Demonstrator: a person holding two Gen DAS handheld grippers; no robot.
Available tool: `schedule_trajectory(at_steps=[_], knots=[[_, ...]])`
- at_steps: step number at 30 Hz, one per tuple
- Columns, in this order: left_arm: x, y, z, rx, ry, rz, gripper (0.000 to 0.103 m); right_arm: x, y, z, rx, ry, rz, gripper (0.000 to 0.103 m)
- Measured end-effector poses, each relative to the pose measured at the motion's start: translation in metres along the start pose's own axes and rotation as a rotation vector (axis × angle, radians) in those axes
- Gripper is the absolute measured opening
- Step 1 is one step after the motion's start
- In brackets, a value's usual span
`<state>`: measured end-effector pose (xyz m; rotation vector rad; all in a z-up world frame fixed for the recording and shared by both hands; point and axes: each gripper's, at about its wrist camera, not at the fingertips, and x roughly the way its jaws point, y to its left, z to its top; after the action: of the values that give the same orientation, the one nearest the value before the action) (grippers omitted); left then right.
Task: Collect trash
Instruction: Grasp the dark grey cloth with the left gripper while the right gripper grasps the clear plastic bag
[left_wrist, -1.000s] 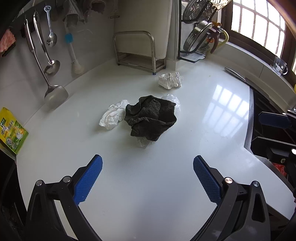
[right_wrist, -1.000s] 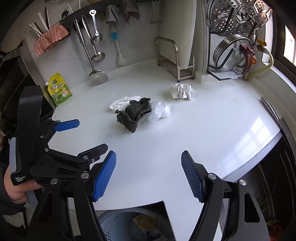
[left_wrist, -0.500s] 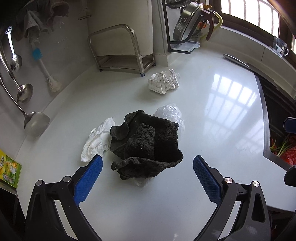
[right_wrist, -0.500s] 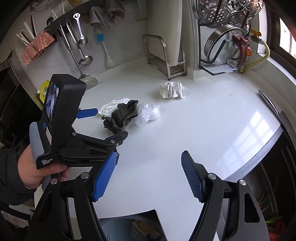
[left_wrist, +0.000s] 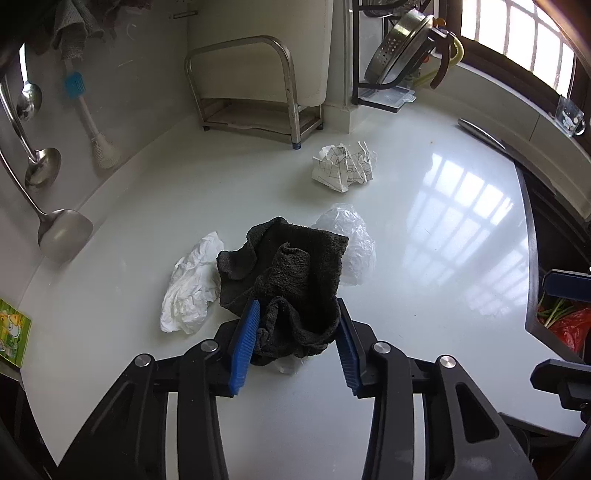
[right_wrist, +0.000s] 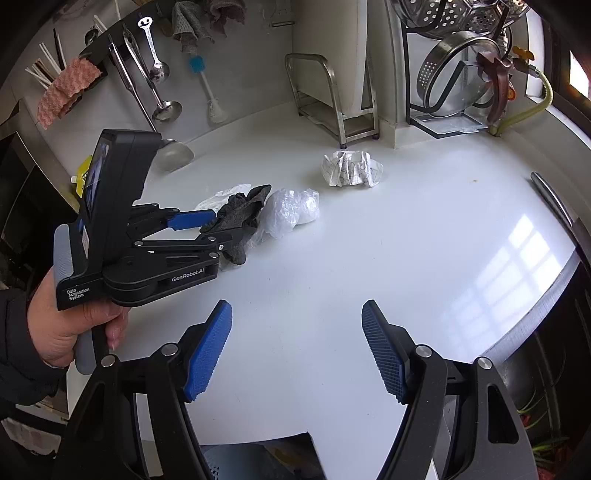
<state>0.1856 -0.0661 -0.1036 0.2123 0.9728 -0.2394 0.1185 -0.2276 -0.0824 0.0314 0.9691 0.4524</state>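
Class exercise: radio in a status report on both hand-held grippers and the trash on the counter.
Left hand-held gripper just closed onto dark cloth. Right hand-held gripper open, empty. Clear plastic and white tissue flank the cloth.

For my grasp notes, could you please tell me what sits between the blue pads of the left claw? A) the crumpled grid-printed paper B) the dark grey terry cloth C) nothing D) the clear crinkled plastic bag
B: the left claw has just been closing, and its pads press the near folds of the dark grey terry cloth.
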Motion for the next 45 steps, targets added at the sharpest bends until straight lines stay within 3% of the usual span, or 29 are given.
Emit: schedule_trajectory(at_steps=[6,21,28,33,34,36,39,45], knots=[[-0.012,0.011,-0.003,-0.049,-0.011,-0.018,0.014,0.017,0.006,0.016,-0.008,0.0,0.022,0.07],[-0.087,0.037,-0.013,-0.155,-0.159,-0.062,0.011,0.105,-0.018,0.069,0.106,0.067,0.019,0.07],[-0.098,0.045,-0.027,-0.169,-0.147,-0.054,0.011,0.128,-0.008,0.084,0.094,0.081,0.026,0.07],[-0.098,0.046,-0.04,-0.166,-0.125,-0.048,0.011,0.153,0.011,0.091,0.007,0.129,-0.024,0.069],[-0.098,0.046,-0.042,-0.167,-0.122,-0.048,0.011,0.156,0.014,0.091,-0.018,0.136,-0.028,0.066],[-0.099,0.047,-0.046,-0.172,-0.115,-0.048,0.011,0.16,0.019,0.089,-0.055,0.158,-0.023,0.028],[-0.101,0.051,-0.05,-0.177,-0.112,-0.047,0.011,0.156,0.023,0.085,-0.092,0.152,-0.014,0.021],[-0.111,0.054,-0.056,-0.189,-0.123,-0.053,0.011,0.117,0.019,0.075,-0.053,0.1,0.035,0.02]])
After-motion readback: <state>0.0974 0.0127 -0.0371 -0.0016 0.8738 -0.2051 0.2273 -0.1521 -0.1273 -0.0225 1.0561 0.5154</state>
